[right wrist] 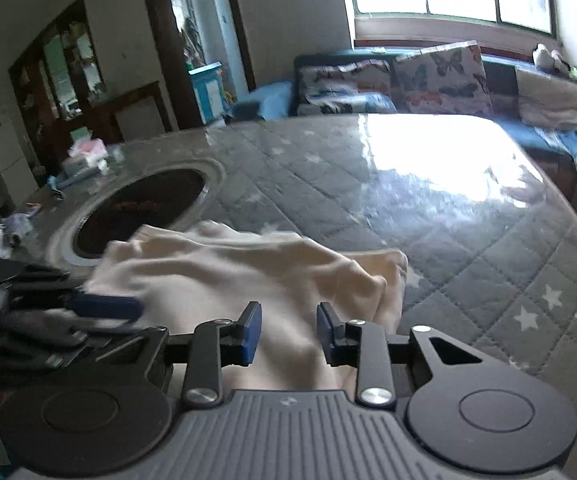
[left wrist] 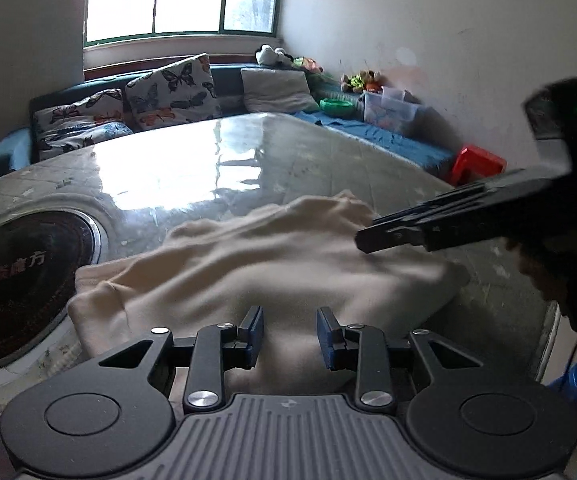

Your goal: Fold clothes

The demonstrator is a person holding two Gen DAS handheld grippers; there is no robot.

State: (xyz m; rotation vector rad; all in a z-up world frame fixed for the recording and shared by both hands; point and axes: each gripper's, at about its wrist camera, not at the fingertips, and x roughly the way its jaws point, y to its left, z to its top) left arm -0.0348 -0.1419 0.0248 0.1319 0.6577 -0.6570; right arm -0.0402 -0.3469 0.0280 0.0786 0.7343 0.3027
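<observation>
A cream garment (left wrist: pixel 256 264) lies bunched and partly folded on the glossy quilted table (left wrist: pixel 192 160); it also shows in the right wrist view (right wrist: pixel 248 276). My left gripper (left wrist: pixel 290 336) is open and empty, its blue-padded fingers just above the garment's near edge. My right gripper (right wrist: pixel 288 334) is open and empty over the garment's near right part. The right gripper shows in the left wrist view (left wrist: pixel 372 240) from the side above the cloth's right end. The left gripper shows blurred at the left of the right wrist view (right wrist: pixel 104 308).
A round black induction hob (left wrist: pixel 16 284) is set into the table at the left, touching the garment's left edge. A sofa with butterfly cushions (left wrist: pixel 172 88) and toys runs behind the table. A red stool (left wrist: pixel 476 164) stands at the right. Clutter (right wrist: pixel 84 156) lies on the far left.
</observation>
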